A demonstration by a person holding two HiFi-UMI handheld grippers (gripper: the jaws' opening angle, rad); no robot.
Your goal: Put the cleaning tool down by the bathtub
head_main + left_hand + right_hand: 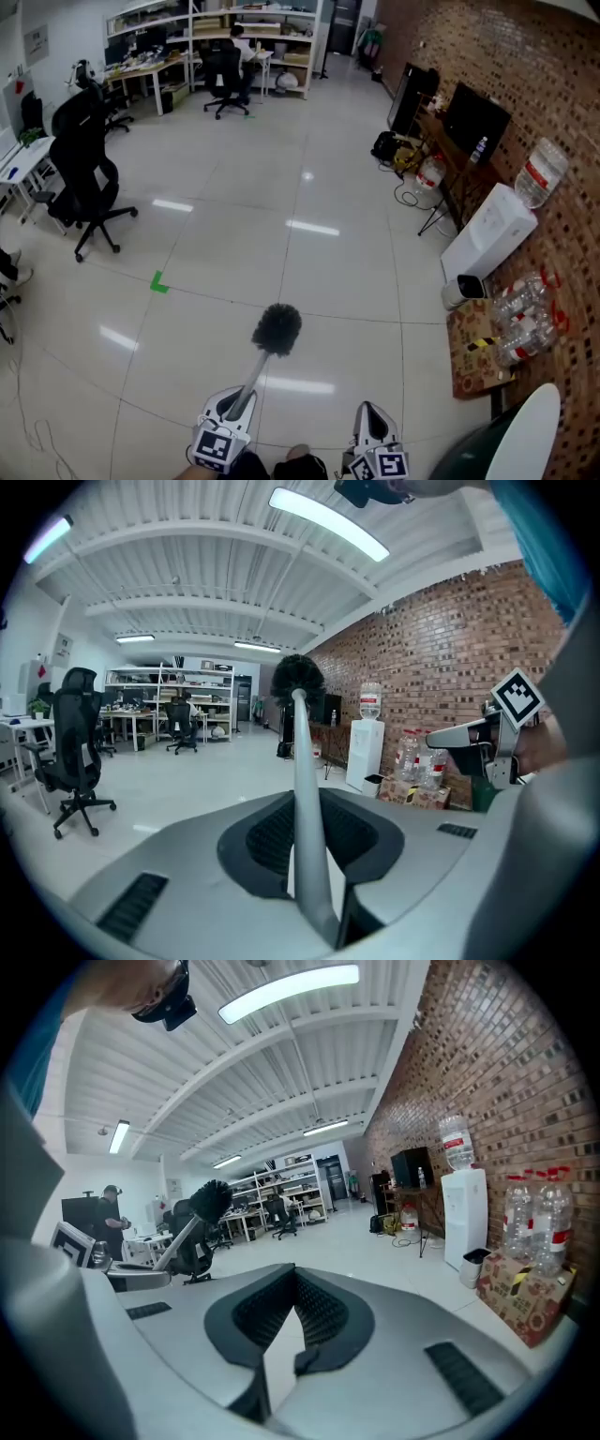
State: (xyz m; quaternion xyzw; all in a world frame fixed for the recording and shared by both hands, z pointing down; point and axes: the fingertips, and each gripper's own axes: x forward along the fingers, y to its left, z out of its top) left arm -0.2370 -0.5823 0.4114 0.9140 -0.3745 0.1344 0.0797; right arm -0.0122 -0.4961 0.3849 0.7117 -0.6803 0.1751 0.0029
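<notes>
The cleaning tool is a brush with a round black bristle head [277,329] on a grey handle [251,380]. My left gripper [234,405] is shut on the handle's lower part and holds the brush up and forward over the tiled floor. In the left gripper view the handle [307,817] runs up between the jaws to the bristle head [297,675]. My right gripper [373,412] is beside it, shut with nothing in it; its tips meet in the right gripper view [292,1267], where the brush [212,1201] shows at the left. A white rounded rim [525,431], perhaps the bathtub, is at bottom right.
Along the brick wall on the right stand a white water dispenser [487,234], a carton with several plastic bottles [520,323] and a desk with a monitor [473,122]. A black office chair [84,178] stands at the left. A person [239,42] sits at far desks.
</notes>
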